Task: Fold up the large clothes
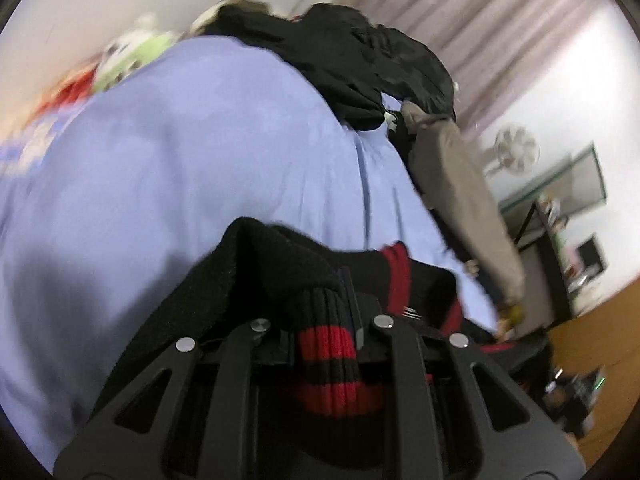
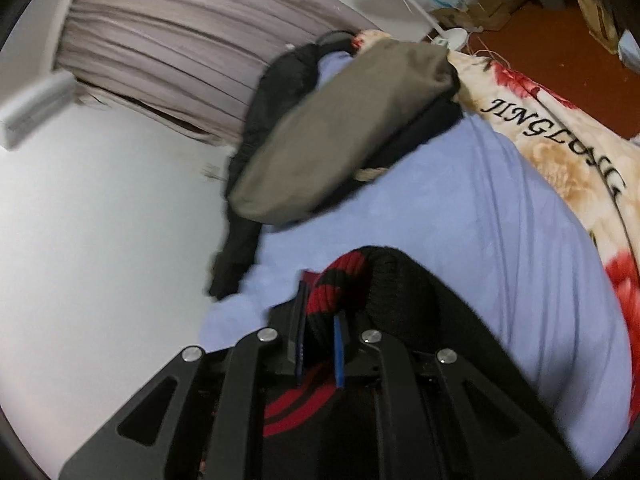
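Where the left gripper [image 1: 320,320] clamped down, its fingers stood narrow on a ribbed black-and-red striped band of the black knit sweater [image 1: 256,264], which bunched up over the jaws and ran back under the camera. The right gripper [image 2: 320,332] likewise pinched a striped ribbed band of the same sweater [image 2: 400,280], blue pads [image 2: 339,356] pressed close on the knit. Each view showed only a hump of fabric at the fingertips; the garment's body was cut off below the frame, so its long axis and facing could not be told, beyond that it hung between the two grippers over the bed.

Beyond the sweater spread a lavender bedsheet [image 1: 180,160], bare and smooth across its middle. In the right view a floral blanket [image 2: 560,152] with black lettering lay along the sheet's right edge, and the red-brown floor [image 2: 560,52] showed past it. At the sheet's far end sat a heap of dark clothes [image 1: 360,64] with an olive-grey garment [image 2: 340,132] lying over them; the heap's pieces could not be told apart. Motion blur smeared the green and red things [image 1: 128,60] at the far left of the left view.

Farthest off were a pleated curtain [image 2: 160,52], a white wall [image 2: 100,220], a standing fan [image 1: 516,148] and a cluttered desk [image 1: 560,232].
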### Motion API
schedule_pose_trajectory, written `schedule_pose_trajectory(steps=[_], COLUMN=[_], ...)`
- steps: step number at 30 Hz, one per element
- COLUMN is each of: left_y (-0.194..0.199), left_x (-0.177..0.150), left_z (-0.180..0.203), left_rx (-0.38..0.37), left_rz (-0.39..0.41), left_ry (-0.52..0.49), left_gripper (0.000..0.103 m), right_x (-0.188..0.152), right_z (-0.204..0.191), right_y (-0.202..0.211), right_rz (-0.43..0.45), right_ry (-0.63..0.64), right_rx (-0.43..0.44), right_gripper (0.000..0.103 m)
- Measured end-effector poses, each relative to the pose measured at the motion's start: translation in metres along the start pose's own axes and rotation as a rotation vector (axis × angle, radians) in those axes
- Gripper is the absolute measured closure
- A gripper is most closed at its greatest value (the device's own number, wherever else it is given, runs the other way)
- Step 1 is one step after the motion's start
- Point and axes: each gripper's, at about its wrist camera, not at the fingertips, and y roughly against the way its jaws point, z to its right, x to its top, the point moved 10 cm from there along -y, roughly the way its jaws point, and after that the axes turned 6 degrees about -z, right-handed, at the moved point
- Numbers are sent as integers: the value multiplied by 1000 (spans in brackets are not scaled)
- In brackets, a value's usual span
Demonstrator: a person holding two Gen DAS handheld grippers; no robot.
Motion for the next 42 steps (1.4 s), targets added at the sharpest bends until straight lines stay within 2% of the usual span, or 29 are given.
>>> schedule_pose_trajectory(steps=[6, 10, 13, 16, 17, 19, 21, 23, 24, 25, 27, 30, 34, 39, 42], left_y=[-62, -82, -79, -62, -54, -41, -24, -9, -3, 6, 27, 41, 62, 70, 62], left_x=[6, 3, 2, 0, -2, -3, -5, -7, -10, -11, -13, -25, -43, -81, -101], left_z=[-12, -16, -16, -7, 0, 11, 18, 23, 26, 29, 39, 56, 70, 77, 76], left_rx=[140, 193, 199, 189, 177, 143, 91, 77, 77, 81, 96, 62, 61, 38, 12], left_rz=[-5, 4, 10, 12, 6, -11, -41, -72, -84, -81, -65, -119, -132, -145, -128], left_ry=[-181, -216, -228, -257, -277, -309, -336, -357, -371, -388, -440, -477, -515, -457, -411], left_gripper=[83, 83, 83, 82, 82, 74, 64, 56, 50, 38, 30, 30, 30, 30, 30], right_x=[13, 12, 11, 12, 10, 4, 4, 2, 2, 1, -4, -18, -63, -116, -137], right_z=[39, 68, 67, 43, 28, 9, -7, -26, -31, -38, -56, -81, -113, -135, -140], right_y=[-68, -100, -103, -85, -76, -62, -45, -29, -24, -18, -7, -5, -27, -73, -102], right_rz=[-37, -90, -122, -138, -145, -192, -198, -226, -238, -253, -286, -330, -466, -593, -615], right_ry=[52, 6, 19, 123, 181, 274, 342, 400, 426, 465, 591, 742, 928, 1025, 1049], right_rx=[-94, -101, -121, -122, -106, -98, -105, -92, -99, -113, -163, -218, -226, -218, -230], right_gripper=[93, 93, 93, 90, 84, 76, 57, 46, 44, 44, 44, 44, 44, 43, 39])
